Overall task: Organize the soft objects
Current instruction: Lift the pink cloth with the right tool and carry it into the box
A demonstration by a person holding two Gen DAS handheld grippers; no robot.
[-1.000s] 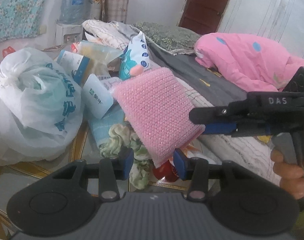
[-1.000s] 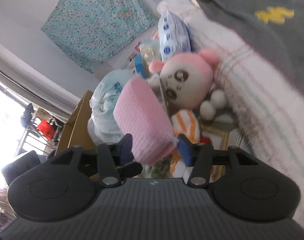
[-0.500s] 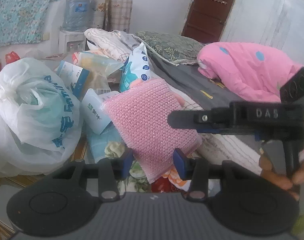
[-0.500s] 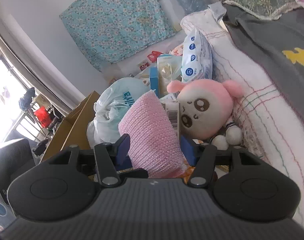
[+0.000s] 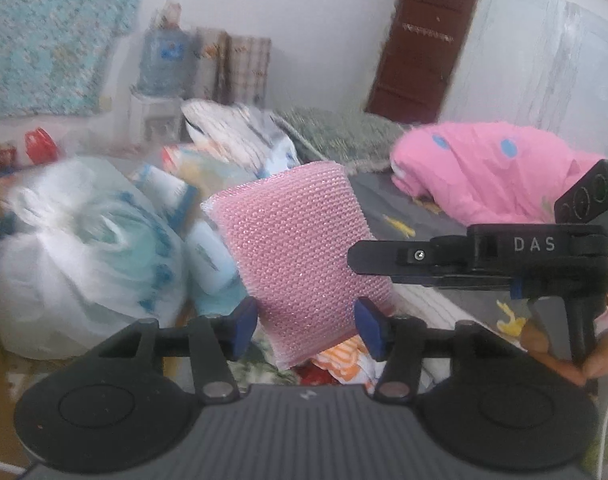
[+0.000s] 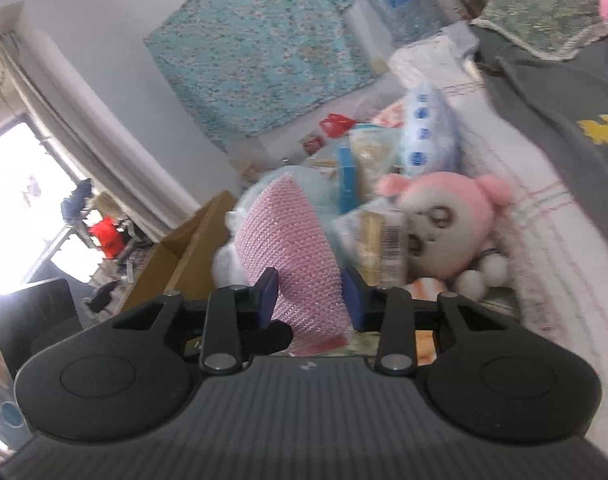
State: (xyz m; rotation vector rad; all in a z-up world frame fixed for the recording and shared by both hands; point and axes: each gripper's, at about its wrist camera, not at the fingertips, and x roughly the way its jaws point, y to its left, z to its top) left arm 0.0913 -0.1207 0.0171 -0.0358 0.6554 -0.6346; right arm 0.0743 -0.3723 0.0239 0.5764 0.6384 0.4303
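Note:
A pink knitted sponge pad (image 5: 300, 256) is held up in the air. My right gripper (image 6: 310, 298) is shut on the pink pad (image 6: 292, 264), its blue pads pressing both faces. In the left wrist view the right gripper's black fingers (image 5: 424, 258) reach in from the right and hold the pad's right edge. My left gripper (image 5: 306, 326) is open, its blue pads on either side of the pad's lower end with gaps showing. A pink and white plush toy (image 6: 448, 228) lies against the bed edge.
A white plastic bag (image 5: 80, 256), tissue packs (image 5: 210, 256) and snack packets are piled at the left. A bed with a grey sheet (image 5: 388, 208), a pink quilt (image 5: 488, 168) and a white blanket (image 6: 544, 248) is at the right. A cardboard box (image 6: 184, 256) stands at the left.
The pink pad has been lifted and turned more upright. The left gripper's pads have opened wider around it. Both views have swung upward.

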